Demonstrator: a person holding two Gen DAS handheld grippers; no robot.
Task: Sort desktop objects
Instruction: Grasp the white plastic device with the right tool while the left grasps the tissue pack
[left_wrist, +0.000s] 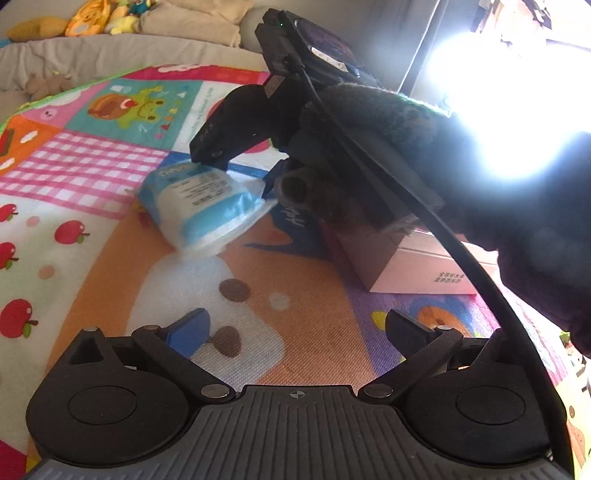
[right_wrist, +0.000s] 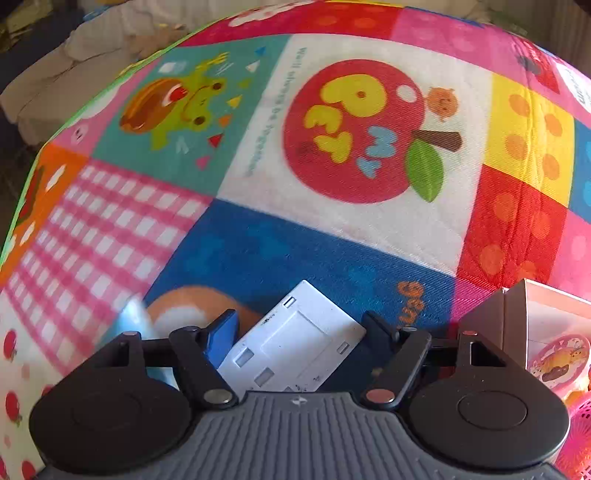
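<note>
Two objects at least are not yet sorted, so I judge the task to be at an early or middle stage. A soft blue-and-white plastic packet (left_wrist: 201, 206) is in the air above the colourful patchwork cartoon cloth (left_wrist: 92, 229), and a flat white rectangular plastic device (right_wrist: 291, 347) is between the fingers of the right gripper (right_wrist: 299, 332). A pink-and-grey open cardboard box (left_wrist: 417, 269) stands on the cloth at the right; in the right wrist view a small round tin with a cartoon print (right_wrist: 557, 360) lies inside it, so some sorting seems done already.

In the left wrist view the right gripper pinches the top of the packet. Whether the white device is also gripped or only lies under the fingers, I cannot tell.

The left gripper (left_wrist: 299, 332) has its fingers wide apart and holds nothing, low above the cloth.
</note>
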